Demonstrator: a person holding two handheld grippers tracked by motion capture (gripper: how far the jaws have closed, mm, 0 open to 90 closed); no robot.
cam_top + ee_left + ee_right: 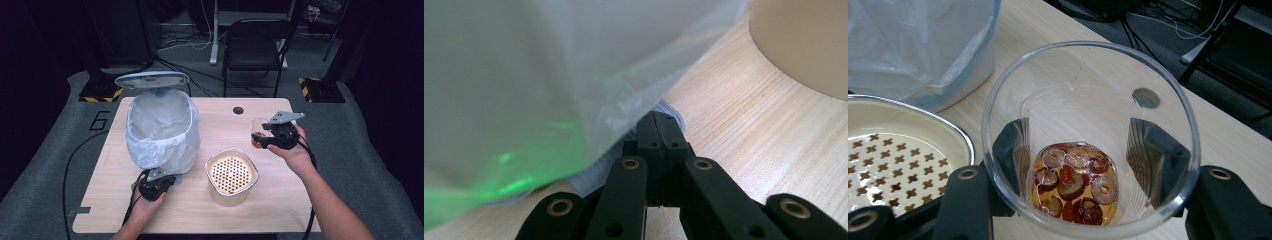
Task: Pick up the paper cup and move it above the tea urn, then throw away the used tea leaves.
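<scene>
A clear glass cup (1088, 145) with amber liquid and red date slices at its bottom is clamped between the jaws of my right gripper (1083, 160). In the high view this gripper (267, 137) holds the cup (257, 135) above the table's right side, right of the strainer pot (231, 175). My left gripper (159, 181) rests at the foot of the white bin (160, 130), jaws shut, its tips (660, 131) against the bin's pedal under the plastic liner (549, 75).
The bin's lid (151, 79) stands raised at the back. The cream pot with its perforated insert (888, 150) sits in the middle front of the wooden table (270, 200). A folding chair (255, 45) stands beyond the table.
</scene>
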